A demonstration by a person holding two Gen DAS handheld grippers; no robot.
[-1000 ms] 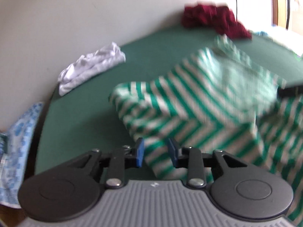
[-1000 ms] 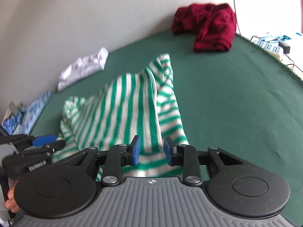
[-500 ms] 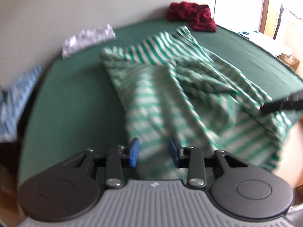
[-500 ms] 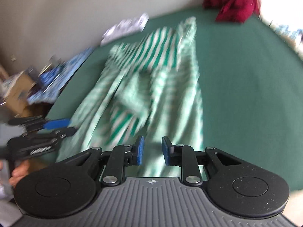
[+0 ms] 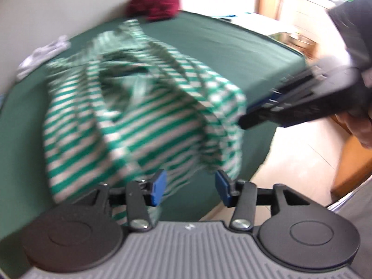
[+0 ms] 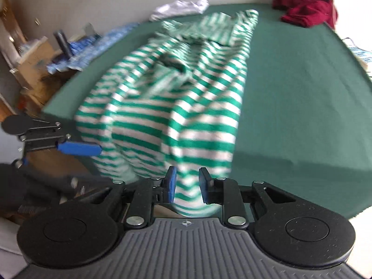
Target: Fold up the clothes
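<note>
A green-and-white striped garment (image 5: 144, 121) lies crumpled on the green table (image 5: 220, 46) and hangs over its near edge. My left gripper (image 5: 189, 190) is open at that edge; striped cloth lies behind its left finger and nothing is clamped. In the right wrist view one blue pad (image 6: 79, 148) of the left gripper touches the garment's left side. My right gripper (image 6: 187, 183) is shut on a fold of the striped garment (image 6: 186, 116). From the left wrist view the right gripper (image 5: 244, 116) holds the garment's right corner raised off the table.
A maroon garment (image 6: 304, 7) and a white garment (image 6: 181, 8) lie at the table's far side. A blue patterned cloth (image 6: 93, 46) and cardboard boxes (image 6: 30, 62) sit off the left edge. Pale floor (image 5: 290, 162) lies below the near edge. A hand (image 5: 362, 127) holds the right gripper.
Both grippers pulled the striped garment back toward the near table edge. The left gripper's fingers have spread wider. The right gripper now has cloth between its pads and lifts a corner.
</note>
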